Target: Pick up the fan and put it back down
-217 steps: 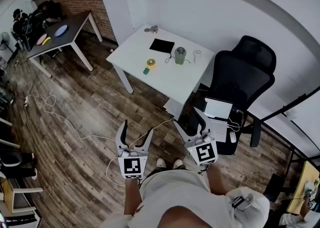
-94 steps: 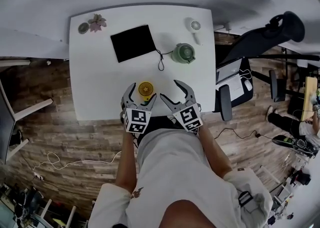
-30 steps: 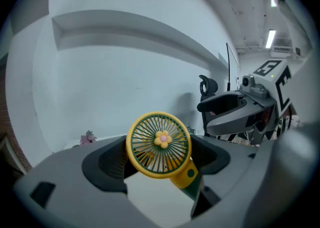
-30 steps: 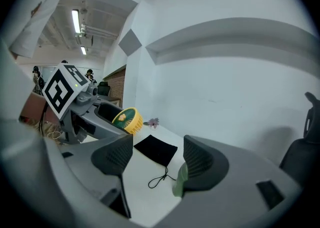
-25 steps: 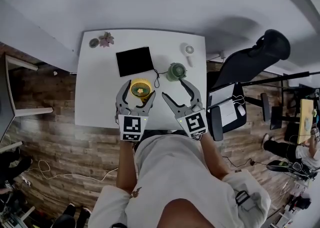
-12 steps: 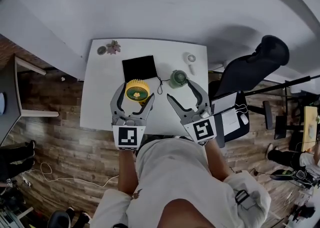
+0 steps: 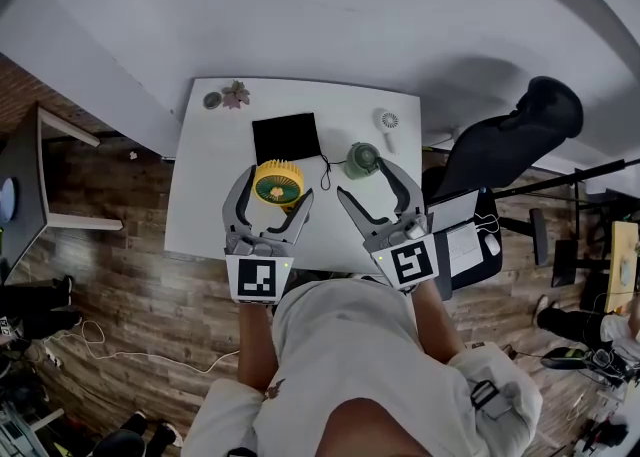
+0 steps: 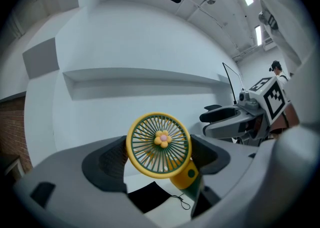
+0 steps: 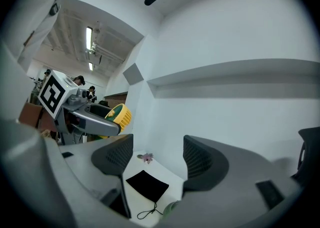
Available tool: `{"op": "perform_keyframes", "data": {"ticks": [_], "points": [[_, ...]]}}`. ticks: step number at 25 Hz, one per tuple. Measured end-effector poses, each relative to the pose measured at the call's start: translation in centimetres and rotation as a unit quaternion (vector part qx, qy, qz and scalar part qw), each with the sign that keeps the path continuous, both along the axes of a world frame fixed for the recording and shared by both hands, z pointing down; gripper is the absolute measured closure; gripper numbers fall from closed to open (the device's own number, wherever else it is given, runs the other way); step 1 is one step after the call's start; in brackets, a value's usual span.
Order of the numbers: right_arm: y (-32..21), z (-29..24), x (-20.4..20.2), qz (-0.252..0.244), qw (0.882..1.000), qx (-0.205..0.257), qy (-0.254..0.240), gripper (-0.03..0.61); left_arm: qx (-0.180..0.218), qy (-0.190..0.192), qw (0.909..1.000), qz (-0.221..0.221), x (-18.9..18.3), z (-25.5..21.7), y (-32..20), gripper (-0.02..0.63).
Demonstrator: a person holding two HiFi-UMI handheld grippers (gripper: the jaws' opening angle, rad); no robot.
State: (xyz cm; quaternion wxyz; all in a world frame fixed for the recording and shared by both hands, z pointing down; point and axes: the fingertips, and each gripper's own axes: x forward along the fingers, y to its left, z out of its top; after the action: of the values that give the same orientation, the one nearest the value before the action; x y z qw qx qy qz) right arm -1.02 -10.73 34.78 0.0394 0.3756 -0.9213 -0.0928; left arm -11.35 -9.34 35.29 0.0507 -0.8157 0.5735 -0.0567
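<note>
A small yellow fan (image 8: 159,144) with a dark green grille and a flower hub hangs above the white table (image 7: 200,205). My left gripper (image 8: 160,159) is shut on it, with the pads pressing on both sides of its round head. The fan's handle slants down to the right. In the head view the fan (image 7: 279,183) sits between the left gripper's (image 7: 274,188) fingers, over the table's middle. My right gripper (image 7: 368,182) hovers beside it on the right, open and empty. The right gripper view shows its jaws (image 9: 157,159) apart, with the fan (image 9: 119,115) off to the left.
On the table lie a black pouch (image 7: 286,137) with a cord, a green round object (image 7: 362,158), a small white fan (image 7: 389,121) and a flower ornament (image 7: 236,96). A black office chair (image 7: 510,140) and a laptop (image 7: 455,215) stand to the right. A white wall lies behind the table.
Both grippers have risen, and the left one has carried the fan up from the table. The right gripper stays open beside it.
</note>
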Motion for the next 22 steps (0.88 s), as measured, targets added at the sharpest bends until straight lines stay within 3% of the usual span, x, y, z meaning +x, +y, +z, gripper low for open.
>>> {"op": "perform_keyframes", "data": {"ticks": [12, 22], "points": [[-0.5, 7.4, -0.4, -0.005, 0.995, -0.076, 0.061, 0.270, -0.108, -0.014, 0.9934, 0.036, 0.5, 9.0, -1.4, 0.229], [-0.3, 15.3, -1.0, 0.001, 0.981, -0.174, 0.085, 0.270, -0.208, -0.011, 0.9763, 0.061, 0.2, 17.4, -1.7, 0.229]]}}
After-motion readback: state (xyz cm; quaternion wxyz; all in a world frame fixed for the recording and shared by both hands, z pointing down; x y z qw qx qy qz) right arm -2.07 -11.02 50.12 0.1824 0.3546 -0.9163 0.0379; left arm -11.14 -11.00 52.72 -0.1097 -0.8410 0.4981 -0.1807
